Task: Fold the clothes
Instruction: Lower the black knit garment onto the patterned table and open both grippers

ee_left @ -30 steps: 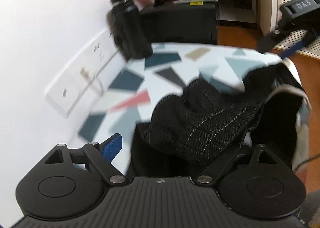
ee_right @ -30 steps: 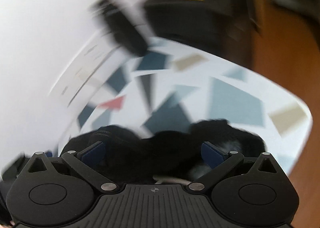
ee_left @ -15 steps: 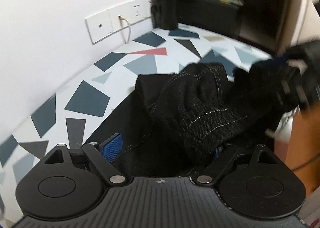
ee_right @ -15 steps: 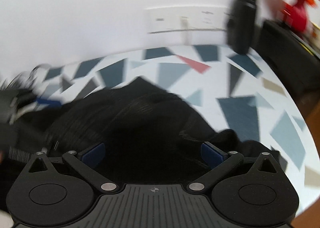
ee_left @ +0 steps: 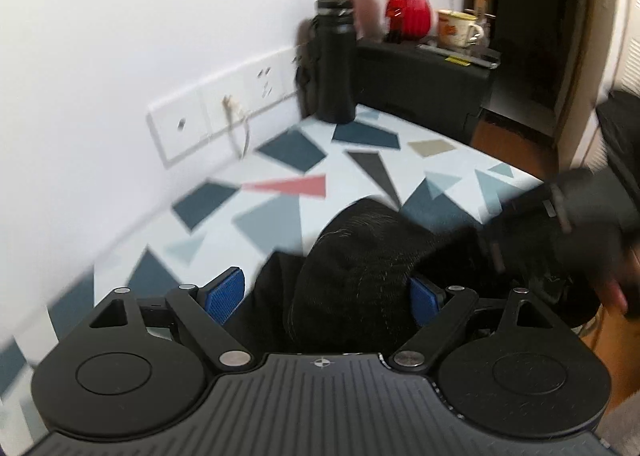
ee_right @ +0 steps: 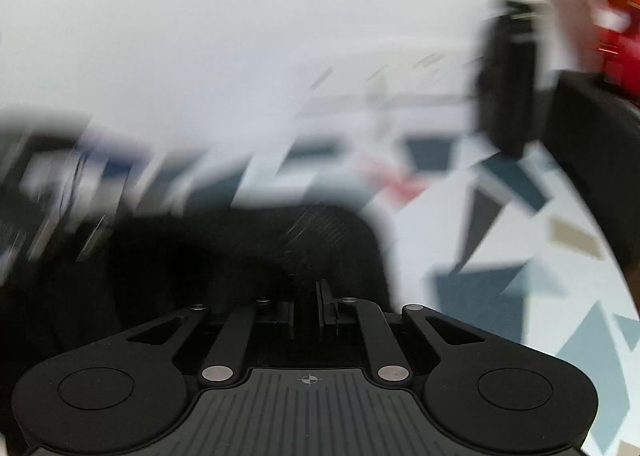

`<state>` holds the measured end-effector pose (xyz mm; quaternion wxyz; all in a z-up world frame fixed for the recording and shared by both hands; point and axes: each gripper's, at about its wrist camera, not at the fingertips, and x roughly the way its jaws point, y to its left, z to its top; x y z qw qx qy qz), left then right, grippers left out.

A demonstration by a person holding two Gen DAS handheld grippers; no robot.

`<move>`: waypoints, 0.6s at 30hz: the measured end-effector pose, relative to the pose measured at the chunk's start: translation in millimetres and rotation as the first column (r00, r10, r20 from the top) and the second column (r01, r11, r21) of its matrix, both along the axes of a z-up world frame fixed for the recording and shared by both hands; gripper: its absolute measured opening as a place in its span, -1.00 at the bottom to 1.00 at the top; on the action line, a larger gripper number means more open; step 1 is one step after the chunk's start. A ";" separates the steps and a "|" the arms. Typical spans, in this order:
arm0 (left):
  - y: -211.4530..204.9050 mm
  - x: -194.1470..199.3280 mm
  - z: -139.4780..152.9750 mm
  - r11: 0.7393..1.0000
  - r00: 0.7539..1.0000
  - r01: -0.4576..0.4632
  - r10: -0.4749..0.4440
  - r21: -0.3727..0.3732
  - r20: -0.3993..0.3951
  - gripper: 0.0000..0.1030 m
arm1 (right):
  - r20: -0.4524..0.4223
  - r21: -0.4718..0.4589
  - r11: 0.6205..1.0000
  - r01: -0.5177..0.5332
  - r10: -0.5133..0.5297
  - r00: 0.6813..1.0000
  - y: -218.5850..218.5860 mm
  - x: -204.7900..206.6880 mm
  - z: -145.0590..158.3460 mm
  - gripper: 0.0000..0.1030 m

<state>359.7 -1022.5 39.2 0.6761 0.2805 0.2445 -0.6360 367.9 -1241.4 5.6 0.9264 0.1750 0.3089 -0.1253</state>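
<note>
A black garment [ee_left: 360, 272] with faint light stitching lies bunched on the patterned table [ee_left: 280, 216]. My left gripper [ee_left: 324, 294] stands open over it; a hump of the cloth rises between the blue pads [ee_left: 224, 292], against the right pad and clear of the left. In the blurred right wrist view my right gripper [ee_right: 308, 304] has its jaws closing, almost together, with the garment [ee_right: 248, 256] at their tips and a fold apparently pinched. A hand [ee_left: 612, 292] carrying that gripper shows at the right edge of the left wrist view.
A black bottle [ee_left: 334, 64] stands by the wall at the table's far end. Behind it a black case [ee_left: 420, 80] carries a red vase [ee_left: 408, 12] and a mug [ee_left: 458, 30]. A socket panel [ee_left: 224, 116] with a cable is on the wall. The table's edge [ee_left: 520, 172] drops to wooden floor.
The right gripper's jaws went from wide apart to nearly together at the garment while it swung sideways. The left gripper shifted and rolled, jaws unchanged; the cloth now humps up between its pads.
</note>
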 end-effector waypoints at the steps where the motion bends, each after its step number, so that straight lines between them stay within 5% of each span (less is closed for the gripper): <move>1: 2.2 -0.4 6.4 1.000 1.000 0.001 -0.001 -0.021 0.004 0.69 | 0.035 0.036 0.997 0.072 -0.073 0.997 -23.1 -2.4 2.3 -0.84; 3: 10.0 2.7 16.7 0.998 0.999 -0.036 0.037 -0.059 0.011 0.81 | 0.095 0.116 0.971 0.209 -0.221 0.971 -69.2 -7.0 6.8 -0.85; 6: 30.7 17.5 14.0 0.985 0.987 -0.157 0.158 -0.074 0.012 0.89 | 0.066 0.238 0.903 0.359 -0.383 0.921 -141.7 -7.6 -13.2 -0.85; 9: 59.4 31.4 -6.6 0.945 0.946 -0.324 0.325 -0.030 0.016 0.88 | -0.114 0.302 0.825 0.478 -0.466 0.877 -184.9 -3.0 -48.5 -0.64; 12: 100.9 38.6 -34.5 0.849 0.850 -0.527 0.527 0.042 0.011 0.88 | -0.307 0.304 0.759 0.576 -0.494 0.813 -191.9 -6.0 -65.8 0.06; 18: 182.7 30.5 -64.4 0.649 0.642 -0.757 0.761 0.079 -0.099 0.88 | -0.200 0.440 0.761 0.477 -0.435 0.878 -159.0 -41.1 -44.7 0.27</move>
